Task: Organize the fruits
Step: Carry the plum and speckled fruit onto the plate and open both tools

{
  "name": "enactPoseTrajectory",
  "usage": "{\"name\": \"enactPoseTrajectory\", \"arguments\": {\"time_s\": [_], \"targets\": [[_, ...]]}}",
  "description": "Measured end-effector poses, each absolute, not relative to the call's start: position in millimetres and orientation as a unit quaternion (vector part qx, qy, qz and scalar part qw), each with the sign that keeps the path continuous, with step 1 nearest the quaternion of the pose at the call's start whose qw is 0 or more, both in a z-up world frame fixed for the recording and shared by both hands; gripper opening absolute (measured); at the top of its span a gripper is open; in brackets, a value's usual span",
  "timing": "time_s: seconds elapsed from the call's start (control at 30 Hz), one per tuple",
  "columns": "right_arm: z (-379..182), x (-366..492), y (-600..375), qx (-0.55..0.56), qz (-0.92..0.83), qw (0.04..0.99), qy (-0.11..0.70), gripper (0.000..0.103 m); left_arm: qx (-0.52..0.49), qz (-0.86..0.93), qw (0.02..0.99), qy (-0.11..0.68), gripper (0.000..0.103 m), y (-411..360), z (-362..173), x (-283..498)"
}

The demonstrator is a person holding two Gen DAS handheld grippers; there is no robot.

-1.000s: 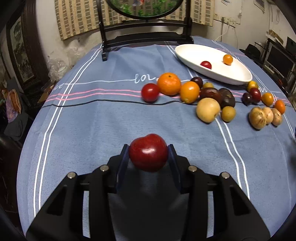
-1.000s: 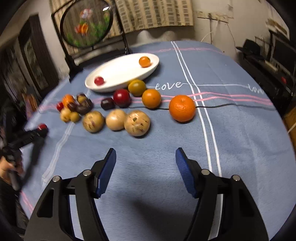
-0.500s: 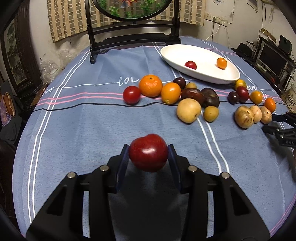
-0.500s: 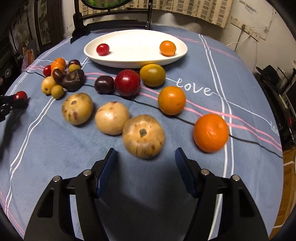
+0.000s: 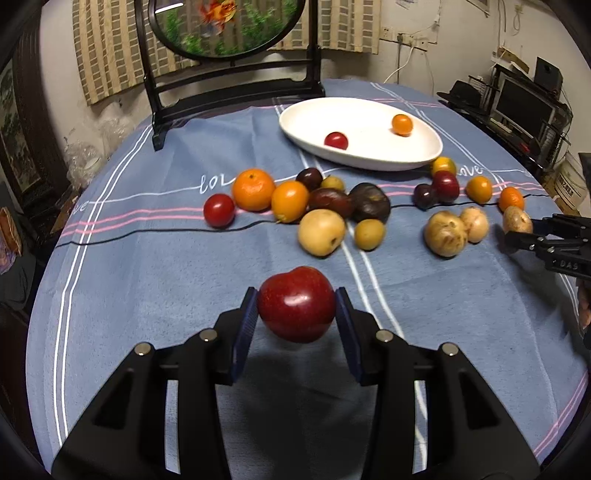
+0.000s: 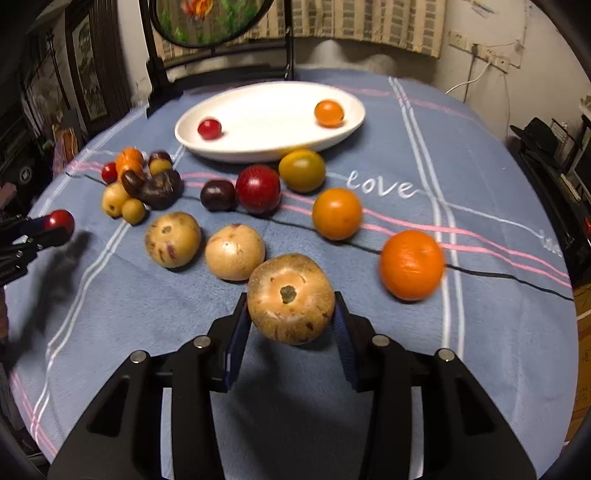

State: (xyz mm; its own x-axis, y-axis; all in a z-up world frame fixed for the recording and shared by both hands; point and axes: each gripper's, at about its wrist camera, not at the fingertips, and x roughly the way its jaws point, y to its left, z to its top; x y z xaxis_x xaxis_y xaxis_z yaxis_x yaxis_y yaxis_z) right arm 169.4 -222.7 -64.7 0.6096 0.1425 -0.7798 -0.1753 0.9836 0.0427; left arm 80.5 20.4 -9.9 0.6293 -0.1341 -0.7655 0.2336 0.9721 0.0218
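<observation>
Blue striped tablecloth [image 5: 155,280] with white and pink lines and the word "love" covers the round tabletop; a dark wooden stand with a round painted screen [image 5: 229,29] sits at its far edge. Item, left: left gripper [image 5: 295,314], clamped on a glossy dark red plum-like fruit [image 5: 295,303], carried clear of the cloth over the near edge, as it was a second ago, though the tabletop now sits differently in its view. Item, centre: white oval dish [image 6: 258,146] toward the far edge, holding one small red fruit [image 6: 209,128] and one small orange fruit [image 6: 328,113]; loose fruits lie in a band across the middle of the tabletop between dish and near edge. Item, right: right gripper [image 6: 290,317], a second ago open over bare cloth, now with its jaws closing on a tan speckled round fruit with a dark stem scar [image 6: 291,298], both blue pads against its sides; the fruit appears to rest on the cloth just beside a paler tan fruit [image 6: 235,252]. Judgement: the newly taken second fruit puts one piece in each gripper, so both can probably go to the dish next; most of the sorting remains.
</observation>
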Motion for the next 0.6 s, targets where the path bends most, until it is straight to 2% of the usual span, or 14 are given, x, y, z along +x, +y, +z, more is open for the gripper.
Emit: {"name": "enactPoseTrajectory", "arguments": {"time_s": [0.33,0.6], "targets": [[-5,175,-215,0.006,0.132,0.921,0.366,0.043,0.057,-0.143,0.907,0.393,0.043,-12,27,105],[1,232,-191,0.007,0.142,0.918,0.37,0.044,0.03,-0.164,0.904,0.392,0.043,-48,49,171]]}}
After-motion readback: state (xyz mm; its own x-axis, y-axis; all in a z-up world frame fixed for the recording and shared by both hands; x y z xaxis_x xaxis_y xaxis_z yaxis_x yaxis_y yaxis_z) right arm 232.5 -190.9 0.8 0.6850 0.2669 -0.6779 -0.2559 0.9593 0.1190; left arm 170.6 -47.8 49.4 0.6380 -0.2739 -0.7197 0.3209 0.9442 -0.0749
